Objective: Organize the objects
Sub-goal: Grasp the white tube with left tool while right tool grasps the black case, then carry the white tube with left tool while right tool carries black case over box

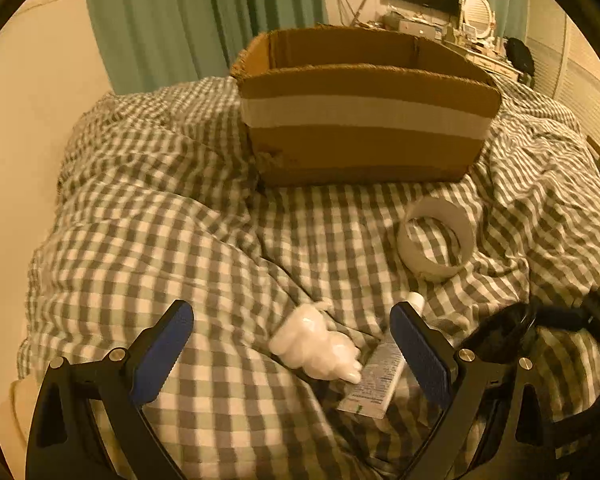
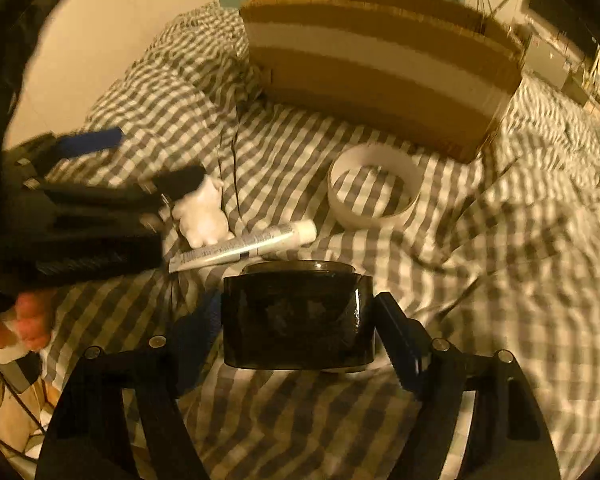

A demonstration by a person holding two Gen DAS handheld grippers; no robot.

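A bed (image 1: 188,240) covered by a grey-and-white checked duvet fills both views. At twelve o'clock on it stands an open cardboard box (image 1: 364,120) with a pale band across its near wall. Toward four o'clock from the box lies a white tape ring (image 1: 436,240), flat on the duvet and well apart from the box.

In the right wrist view, the right gripper (image 2: 300,320) has a black jar (image 2: 298,320) between its jaws; the jar stands on the duvet at six o'clock. The right-side pad sits against its wall, while the left side is too blurred to tell whether it presses.

The left gripper (image 1: 292,344) has its jaws spread wide over a white bear figurine (image 1: 320,344), not touching it. A white tube (image 1: 380,376) lies just beside the figurine at its three o'clock, its capped end pointing toward the tape ring, near the right-side pad.
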